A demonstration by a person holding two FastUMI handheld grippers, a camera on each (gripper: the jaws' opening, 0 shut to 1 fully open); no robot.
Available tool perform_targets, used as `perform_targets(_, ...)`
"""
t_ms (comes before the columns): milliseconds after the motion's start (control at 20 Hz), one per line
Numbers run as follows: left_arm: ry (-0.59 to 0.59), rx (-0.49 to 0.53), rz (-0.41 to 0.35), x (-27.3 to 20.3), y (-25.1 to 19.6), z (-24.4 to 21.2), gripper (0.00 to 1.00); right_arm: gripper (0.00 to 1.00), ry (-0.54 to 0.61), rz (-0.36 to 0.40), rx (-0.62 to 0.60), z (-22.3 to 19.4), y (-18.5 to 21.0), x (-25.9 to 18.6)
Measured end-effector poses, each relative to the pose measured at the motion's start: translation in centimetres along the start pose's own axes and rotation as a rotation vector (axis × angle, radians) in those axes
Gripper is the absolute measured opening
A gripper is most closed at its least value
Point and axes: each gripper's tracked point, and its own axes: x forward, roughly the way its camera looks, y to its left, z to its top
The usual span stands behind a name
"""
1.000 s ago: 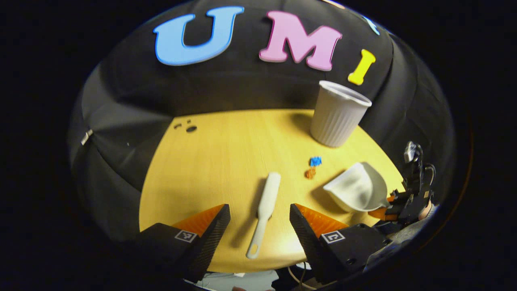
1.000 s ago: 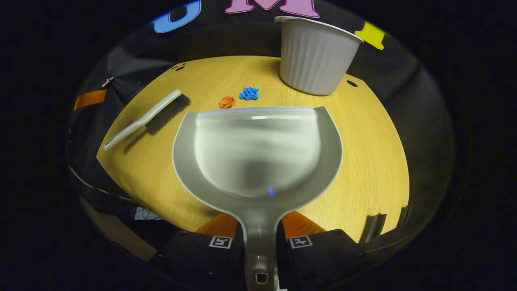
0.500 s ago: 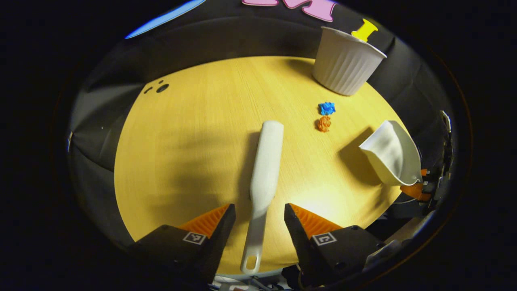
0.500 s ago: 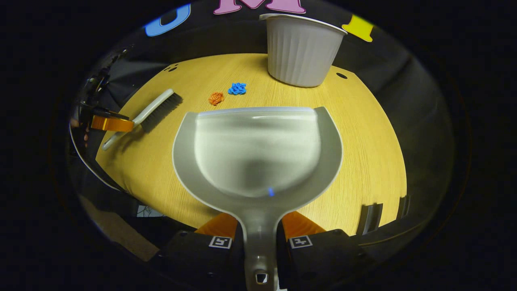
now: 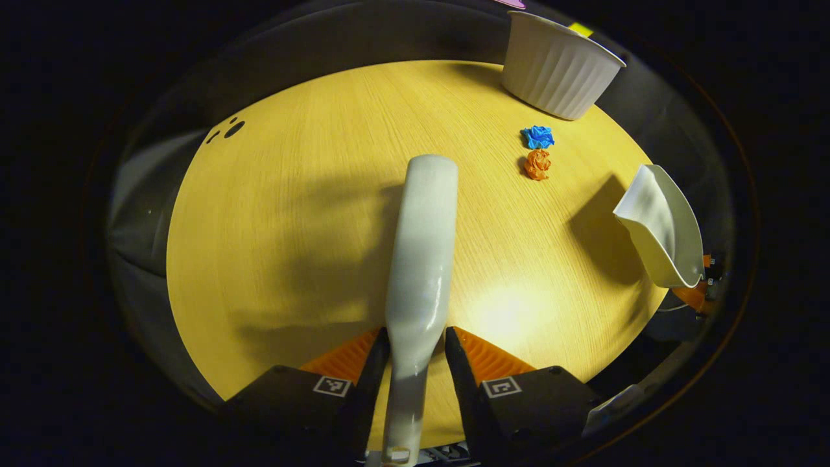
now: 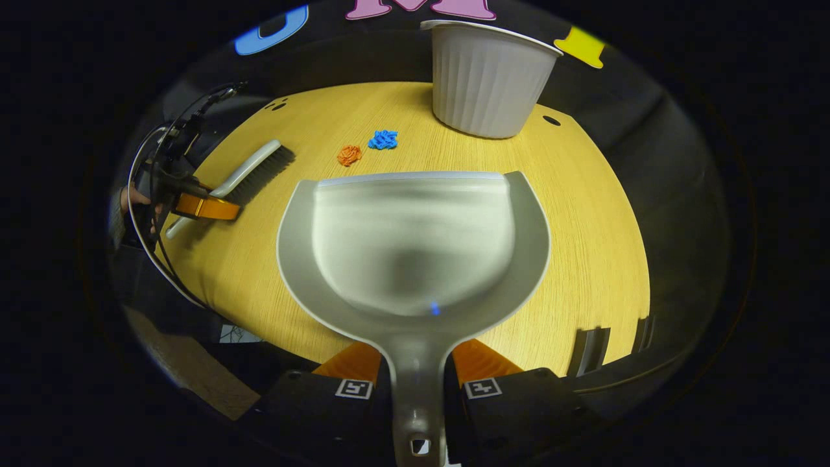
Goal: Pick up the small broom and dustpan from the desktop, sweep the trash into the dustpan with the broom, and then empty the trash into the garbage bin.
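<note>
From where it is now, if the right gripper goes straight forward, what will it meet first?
Probably the orange paper scrap and blue scrap, just beyond the held dustpan's front edge; the bin stands farther. Depth is uncertain.

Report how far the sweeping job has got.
Done: the right claw grips the grey plastic dustpan by its handle. In hand: the left claw is closed around the white broom's handle. Left: the crumpled orange scrap and blue scrap lie unswept near the white ribbed bin.
</note>
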Motion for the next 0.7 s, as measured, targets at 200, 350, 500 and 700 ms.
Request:
perform_targets(200,0.004,0.026,0.029,0.3,0.4,0.3,0.43,0.37,0.017,0.020,-0.047,0.3,0.7,-0.1)
perform_targets(350,0.011,0.058,0.029,0.6,0.2,0.4,0.37,0.37,0.042,0.032,-0.098,0.7,1.1,-0.4)
perform_targets(500,-0.040,0.095,0.075,0.0,0.8,2.0,0.27,0.36,0.096,0.023,-0.173,1.4,1.0,-0.6)
perform_targets(700,-0.138,0.191,0.086,-1.0,0.0,7.3,0.25,0.37,0.173,0.024,-0.270,2.5,0.3,-0.8)
